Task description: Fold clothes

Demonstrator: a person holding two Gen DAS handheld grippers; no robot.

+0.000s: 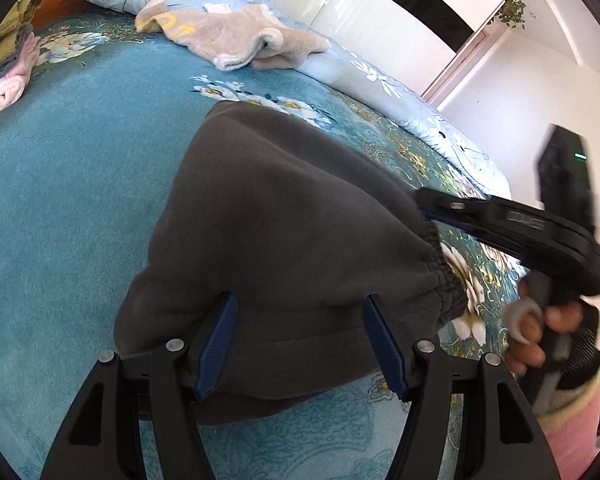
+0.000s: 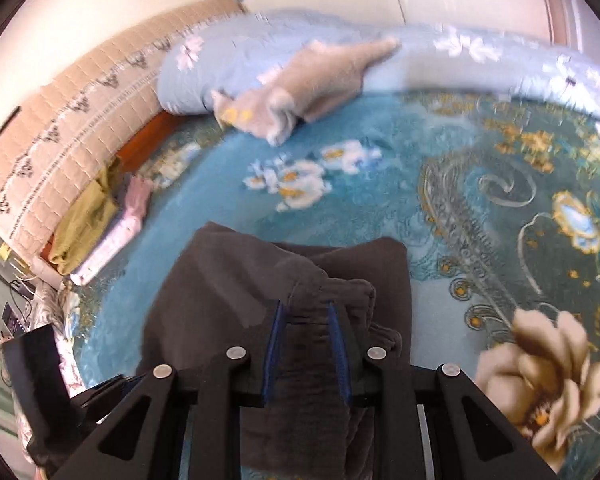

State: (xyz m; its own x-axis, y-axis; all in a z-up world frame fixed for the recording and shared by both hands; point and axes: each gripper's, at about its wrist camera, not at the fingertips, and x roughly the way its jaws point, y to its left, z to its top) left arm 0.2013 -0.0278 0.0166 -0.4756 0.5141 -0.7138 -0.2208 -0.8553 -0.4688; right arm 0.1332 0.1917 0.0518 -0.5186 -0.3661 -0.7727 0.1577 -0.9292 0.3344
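Dark grey trousers (image 1: 284, 240) lie folded on the teal floral bedspread (image 1: 80, 200). My left gripper (image 1: 298, 332) is low over their near edge, open wide, with flat fabric lying between its blue pads (image 1: 220, 340). My right gripper (image 1: 422, 204), held by a hand (image 1: 556, 320), reaches in from the right and is shut on the trousers near the gathered elastic band (image 1: 444, 264). In the right wrist view the right gripper (image 2: 304, 308) pinches a bunched fold of the trousers (image 2: 228, 280), lifted slightly off the bedspread (image 2: 380, 184).
A fluffy beige garment (image 1: 236, 36) (image 2: 300, 92) lies at the far side against a light blue floral quilt (image 1: 380, 80) (image 2: 480, 52). A stack of pink and olive folded clothes (image 1: 4, 80) (image 2: 100, 220) sits by the quilted headboard (image 2: 60, 128).
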